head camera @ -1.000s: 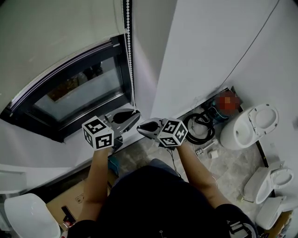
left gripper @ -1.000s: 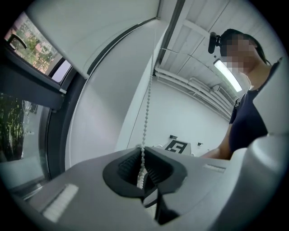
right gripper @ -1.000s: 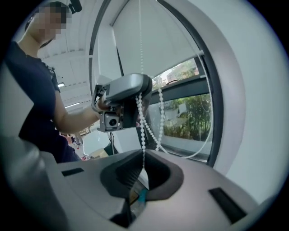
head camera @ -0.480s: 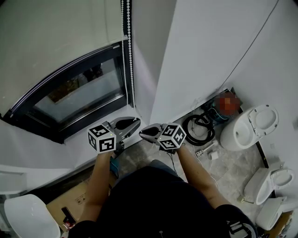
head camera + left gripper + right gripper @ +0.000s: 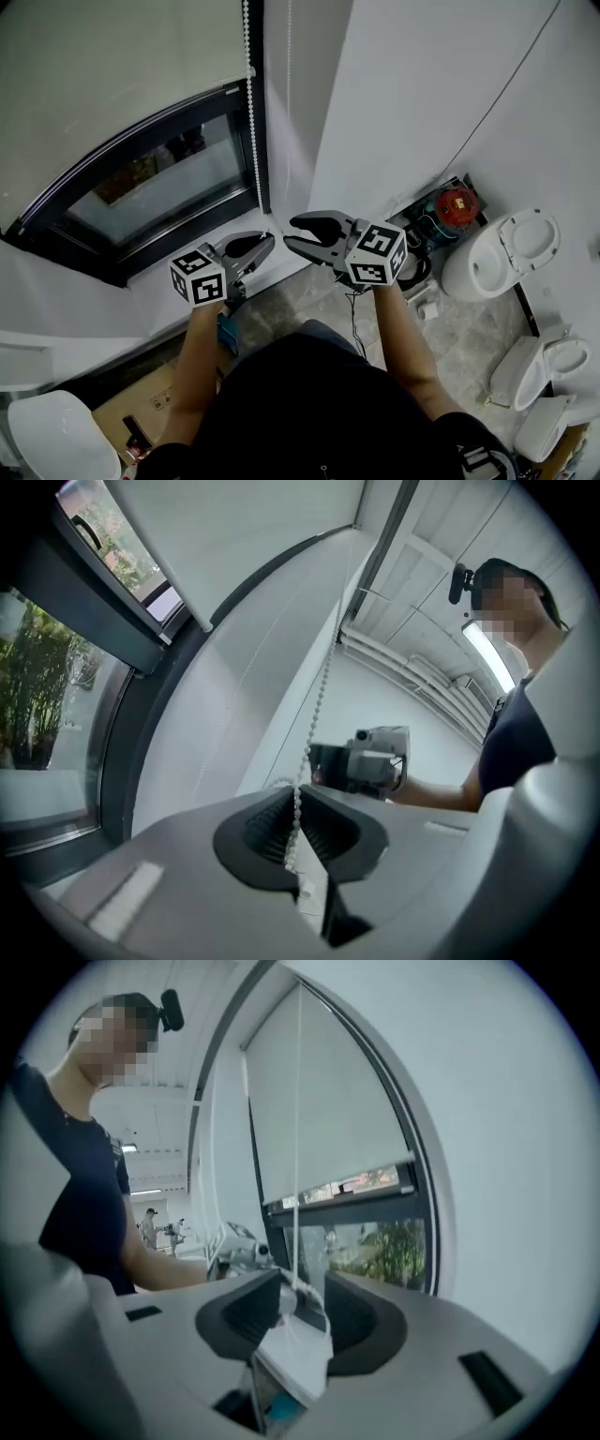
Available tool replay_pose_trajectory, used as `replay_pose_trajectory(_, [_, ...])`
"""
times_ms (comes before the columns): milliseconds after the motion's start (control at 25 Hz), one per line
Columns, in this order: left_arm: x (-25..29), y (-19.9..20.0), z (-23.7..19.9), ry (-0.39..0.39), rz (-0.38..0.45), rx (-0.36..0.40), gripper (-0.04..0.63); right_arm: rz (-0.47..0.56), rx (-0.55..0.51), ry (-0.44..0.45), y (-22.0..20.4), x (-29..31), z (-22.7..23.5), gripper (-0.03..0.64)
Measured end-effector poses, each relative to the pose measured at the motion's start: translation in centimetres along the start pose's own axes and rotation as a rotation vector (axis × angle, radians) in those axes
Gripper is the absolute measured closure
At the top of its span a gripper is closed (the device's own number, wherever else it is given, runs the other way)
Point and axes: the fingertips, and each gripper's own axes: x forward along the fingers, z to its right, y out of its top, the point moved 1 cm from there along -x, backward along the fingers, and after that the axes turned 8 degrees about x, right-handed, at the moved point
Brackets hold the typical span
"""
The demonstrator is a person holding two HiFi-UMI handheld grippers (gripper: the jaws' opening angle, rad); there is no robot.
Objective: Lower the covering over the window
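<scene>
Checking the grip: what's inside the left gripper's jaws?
The bead chain hangs down into the left gripper and is pinched between its ribbed pads, with the jaws closed on it. Where the chain goes below the pads is covered by the gripper's body.

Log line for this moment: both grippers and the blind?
left gripper: shut on bead chain | right gripper: open, gripping nothing | blind: partly down | window glass: exposed below blind
</scene>
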Motion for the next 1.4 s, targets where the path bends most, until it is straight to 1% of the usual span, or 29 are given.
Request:
replay_pose_trajectory(120, [0.2, -0.2, 0.2, -0.007, 0.002, 0.001, 0.572, 0.091, -0.071, -0.014, 4.8, -0.4, -1.1, 0.502])
replay_pose_trajectory(200, [0.3, -0.2, 0.5, -0.013, 0.004, 0.002, 0.572, 0.12, -0.1, -0.007, 6.9, 0.0, -2.0, 0.502])
replay_pose_trajectory(320, [0.5, -0.2, 1.0, -0.022, 0.007, 0.006, 0.572, 0.144, -0.127, 0.019, 8.9, 1.5, -3.2, 0.502])
replay_pose_trajectory(400, [0.6, -0.3, 1.3, -0.026, 0.007, 0.006, 0.572, 0.15, -0.145, 0.004, 9.4, 2.6, -3.4, 0.502])
replay_pose_trajectory(440, [0.6, -0.3, 1.4, -0.028, 0.008, 0.006, 0.572, 0.15, -0.147, -0.009, 9.5, 3.1, -3.5, 0.516])
replay_pose_trajectory(480, [0.6, -0.3, 1.5, -0.027, 0.011, 0.007, 0.572, 0.152, -0.141, -0.02, 9.6, 3.4, -3.4, 0.578])
replay_pose_trajectory(520, [0.5, -0.2, 1.4, -0.022, 0.014, 0.012, 0.572, 0.158, -0.124, -0.024, 9.6, 3.6, -3.3, 0.595])
replay_pose_trajectory(600, [0.2, -0.2, 1.2, 0.002, 0.009, 0.043, 0.571, 0.178, -0.077, -0.013, 9.6, 3.5, -3.2, 0.598])
replay_pose_trajectory(680, [-0.1, -0.8, 0.7, 0.026, -0.036, 0.08, 0.569, 0.197, -0.05, 0.0, 9.7, 3.3, -3.1, 0.6])
replay_pose_trajectory(720, [-0.2, -1.4, 0.5, 0.03, -0.069, 0.088, 0.562, 0.201, -0.046, 0.003, 9.8, 3.2, -3.0, 0.6])
replay_pose_trajectory(800, [-0.4, -2.4, 0.3, 0.029, -0.115, 0.075, 0.493, 0.203, -0.046, 0.003, 9.8, 3.1, -3.0, 0.6])
replay_pose_trajectory(840, [-0.6, -2.8, 0.2, 0.033, -0.125, 0.06, 0.483, 0.203, -0.046, 0.003, 9.9, 3.1, -3.0, 0.6])
replay_pose_trajectory(920, [-1.0, -3.5, -0.2, 0.063, -0.149, 0.044, 0.461, 0.21, -0.038, 0.006, 9.9, 3.1, -3.1, 0.6])
replay_pose_trajectory(1000, [-1.4, -4.1, -1.0, 0.106, -0.197, 0.055, 0.426, 0.219, -0.027, 0.01, 9.9, 3.1, -3.0, 0.6])
replay_pose_trajectory(1080, [-2.0, -4.6, -1.7, 0.147, -0.249, 0.073, 0.411, 0.223, -0.021, 0.011, 9.9, 3.1, -2.9, 0.6])
replay_pose_trajectory(1200, [-3.3, -5.0, -2.8, 0.229, -0.327, 0.122, 0.403, 0.224, -0.017, 0.011, 9.8, 3.1, -2.8, 0.6])
replay_pose_trajectory(1280, [-4.2, -5.0, -3.7, 0.293, -0.373, 0.172, 0.374, 0.227, -0.014, 0.013, 9.8, 3.3, -2.8, 0.6])
replay_pose_trajectory(1320, [-4.6, -4.8, -3.9, 0.318, -0.373, 0.188, 0.355, 0.229, -0.013, 0.015, 9.8, 3.3, -2.8, 0.601])
replay_pose_trajectory(1360, [-4.9, -4.2, -4.0, 0.336, -0.35, 0.196, 0.345, 0.23, -0.013, 0.017, 9.9, 3.5, -2.9, 0.601])
replay_pose_trajectory(1400, [-5.2, -3.3, -4.0, 0.348, -0.308, 0.198, 0.339, 0.23, -0.013, 0.019, 9.9, 3.6, -3.0, 0.601])
